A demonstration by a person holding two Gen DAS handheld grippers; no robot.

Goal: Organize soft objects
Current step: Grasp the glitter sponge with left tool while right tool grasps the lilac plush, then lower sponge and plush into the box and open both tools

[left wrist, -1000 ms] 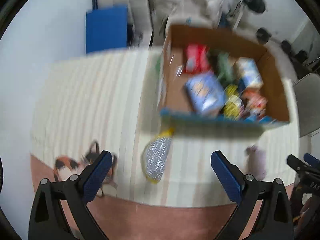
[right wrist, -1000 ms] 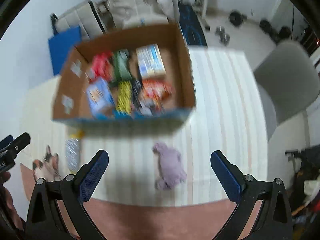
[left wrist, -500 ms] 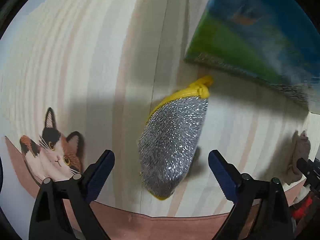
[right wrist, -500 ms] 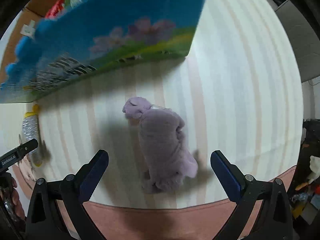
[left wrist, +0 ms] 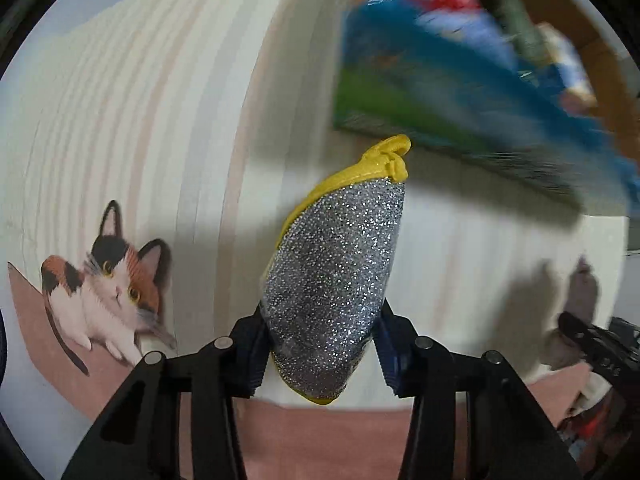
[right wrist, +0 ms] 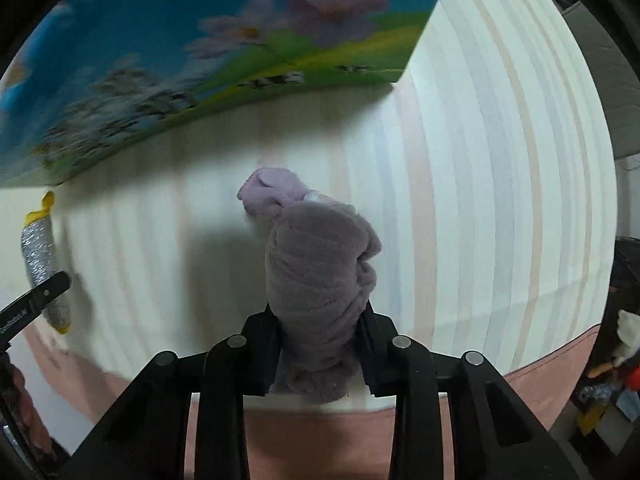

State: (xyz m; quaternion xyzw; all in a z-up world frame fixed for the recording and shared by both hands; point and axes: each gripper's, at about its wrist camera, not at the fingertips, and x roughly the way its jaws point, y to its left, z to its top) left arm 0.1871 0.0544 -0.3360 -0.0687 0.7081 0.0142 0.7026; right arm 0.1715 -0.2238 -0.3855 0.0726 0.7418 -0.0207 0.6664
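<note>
My left gripper (left wrist: 322, 354) is shut on a silver glitter sponge with yellow trim (left wrist: 336, 268), gripping its near end over the striped tablecloth (left wrist: 160, 120). My right gripper (right wrist: 320, 354) is shut on a bundled purple plush cloth (right wrist: 320, 272), gripping its near end. The sponge also shows at the far left of the right wrist view (right wrist: 42, 264). The purple cloth shows dimly at the right of the left wrist view (left wrist: 582, 292). The cardboard box with a printed blue and green side (right wrist: 224, 52) stands just beyond both objects; it also shows in the left wrist view (left wrist: 460, 92) with packets inside.
A cat picture (left wrist: 104, 292) is printed on the cloth near the front left. The pink border of the tablecloth (right wrist: 540, 400) runs along the front edge. A grey chair (right wrist: 600, 40) is at the right of the table.
Both grippers went from open to shut: the left closed on the glitter sponge, the right on the purple cloth. Both views have tilted up slightly, showing more of the box.
</note>
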